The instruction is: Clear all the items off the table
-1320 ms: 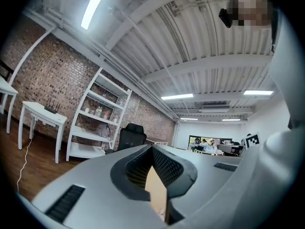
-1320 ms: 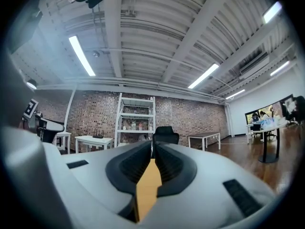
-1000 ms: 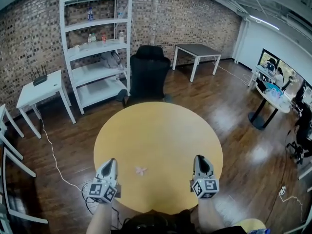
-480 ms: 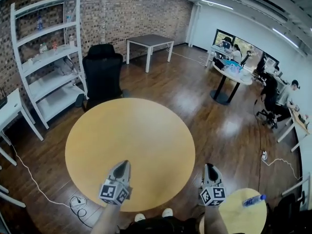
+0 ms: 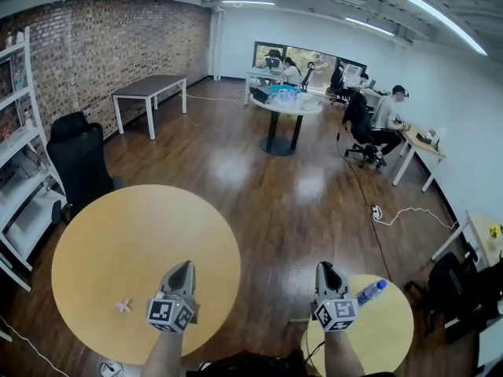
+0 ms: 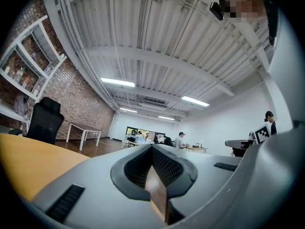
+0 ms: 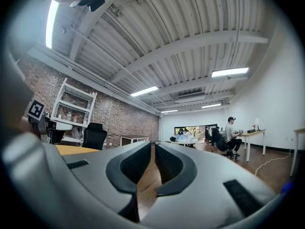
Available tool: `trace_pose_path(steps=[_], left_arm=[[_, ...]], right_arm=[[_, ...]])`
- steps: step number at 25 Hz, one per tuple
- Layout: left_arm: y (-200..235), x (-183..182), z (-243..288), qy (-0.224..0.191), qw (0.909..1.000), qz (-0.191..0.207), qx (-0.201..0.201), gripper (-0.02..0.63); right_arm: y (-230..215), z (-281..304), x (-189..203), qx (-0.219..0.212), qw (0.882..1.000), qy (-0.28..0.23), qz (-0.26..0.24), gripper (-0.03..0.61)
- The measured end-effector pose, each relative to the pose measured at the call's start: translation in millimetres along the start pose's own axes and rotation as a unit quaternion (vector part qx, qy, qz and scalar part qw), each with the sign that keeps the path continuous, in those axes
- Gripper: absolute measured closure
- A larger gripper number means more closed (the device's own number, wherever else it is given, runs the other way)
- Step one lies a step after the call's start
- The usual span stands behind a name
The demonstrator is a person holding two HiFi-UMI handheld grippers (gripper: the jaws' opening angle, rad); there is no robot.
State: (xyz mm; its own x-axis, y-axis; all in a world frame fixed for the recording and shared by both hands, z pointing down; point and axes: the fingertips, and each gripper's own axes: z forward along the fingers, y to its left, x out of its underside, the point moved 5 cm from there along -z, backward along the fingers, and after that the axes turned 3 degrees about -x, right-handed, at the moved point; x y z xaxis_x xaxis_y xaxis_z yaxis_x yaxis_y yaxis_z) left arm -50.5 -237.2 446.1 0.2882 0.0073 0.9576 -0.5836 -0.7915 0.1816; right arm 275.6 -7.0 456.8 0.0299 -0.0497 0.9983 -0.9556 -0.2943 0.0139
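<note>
A small pink scrap (image 5: 123,306) lies on the big round yellow table (image 5: 118,242), near its front edge. My left gripper (image 5: 182,266) hangs over that table's right edge, to the right of the scrap; its jaws are shut and hold nothing (image 6: 152,149). A clear water bottle with a blue cap (image 5: 370,291) lies on a smaller round yellow table (image 5: 393,336) at the lower right. My right gripper (image 5: 324,265) is over that small table's left edge, just left of the bottle, shut and empty (image 7: 153,145).
A black office chair (image 5: 77,159) and a white shelf unit (image 5: 16,171) stand at the left by the brick wall. Dark wooden floor (image 5: 267,203) lies between the two tables. Further back are a grey table (image 5: 149,85), a round table (image 5: 283,104) and seated people (image 5: 385,120).
The head view has swung to the right. Both grippers moved right with it, from over the big yellow table; the right one now sits beside the bottle on the small table. Both stayed shut.
</note>
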Motion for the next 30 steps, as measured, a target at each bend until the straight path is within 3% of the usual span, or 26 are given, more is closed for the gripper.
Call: trace_pose_path(steps=[5, 10, 14, 21, 25, 27, 30], left_arm=[[-109, 29, 46, 0.021, 0.9958, -0.02, 0.087, 0.614], [-179, 56, 70, 0.042, 0.9875, -0.038, 0.147, 0.614], [-234, 74, 96, 0.071, 0.9684, -0.042, 0.236, 0.614], [-252, 84, 140, 0.092, 0.9396, -0.045, 0.327, 0.614], [-275, 92, 149, 0.096, 0.925, -0.051, 0.364, 0.614], [-285, 96, 152, 0.099, 0.9178, -0.052, 0.381, 0.614], [-291, 102, 157, 0.105, 0.9107, -0.052, 0.396, 0.614]], right_arm=[[-98, -67, -11, 0.078, 0.997, -0.023, 0.005, 0.546], [-143, -127, -8, 0.135, 0.99, -0.032, 0.018, 0.546], [-170, -165, -3, 0.191, 0.981, -0.015, 0.02, 0.546], [-162, -206, -3, 0.294, 0.956, 0.014, 0.011, 0.546], [-158, -218, -2, 0.322, 0.946, 0.034, 0.003, 0.545], [-158, -218, 2, 0.331, 0.943, 0.049, 0.005, 0.491], [-160, -212, 16, 0.342, 0.936, 0.078, 0.012, 0.485]])
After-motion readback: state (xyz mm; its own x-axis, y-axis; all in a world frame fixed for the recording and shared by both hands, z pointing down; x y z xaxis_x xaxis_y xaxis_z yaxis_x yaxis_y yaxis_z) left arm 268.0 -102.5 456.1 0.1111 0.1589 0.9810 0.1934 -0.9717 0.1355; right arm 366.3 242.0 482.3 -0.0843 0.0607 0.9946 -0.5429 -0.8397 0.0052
